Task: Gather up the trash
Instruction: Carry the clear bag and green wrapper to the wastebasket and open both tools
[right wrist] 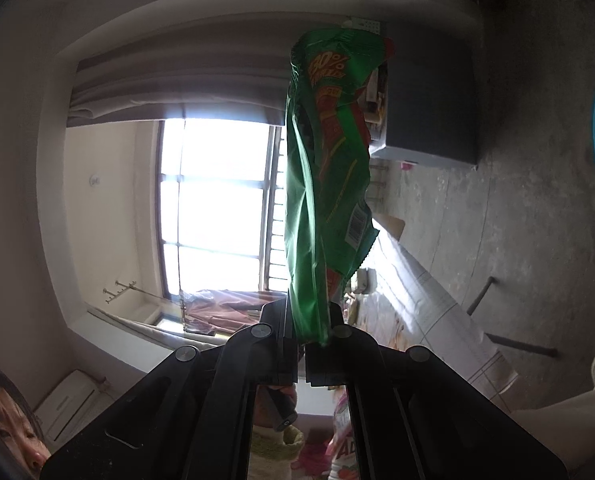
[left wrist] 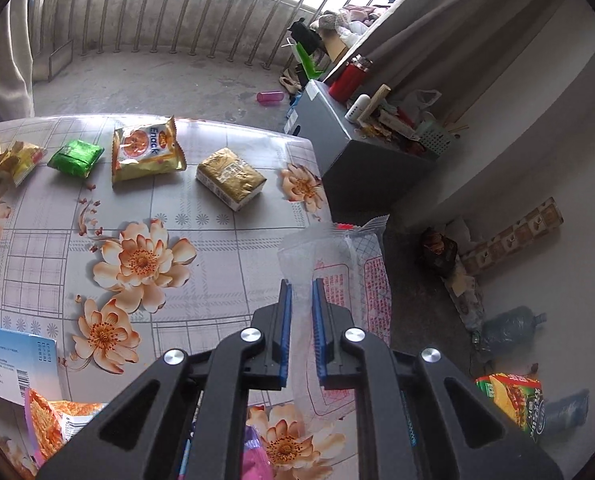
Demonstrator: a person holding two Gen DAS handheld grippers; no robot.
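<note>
Clear wrapper (left wrist: 337,276) overhangs table (left wrist: 217,240) edge; floor beyond

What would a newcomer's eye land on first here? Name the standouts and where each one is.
The big green snack bag fills the middle of the right wrist view, pinched at one end by the right gripper. In the left wrist view, the left gripper is shut on a clear plastic wrapper over the corner of the flowered table. More packets lie along the far side, among them a gold packet.
</note>
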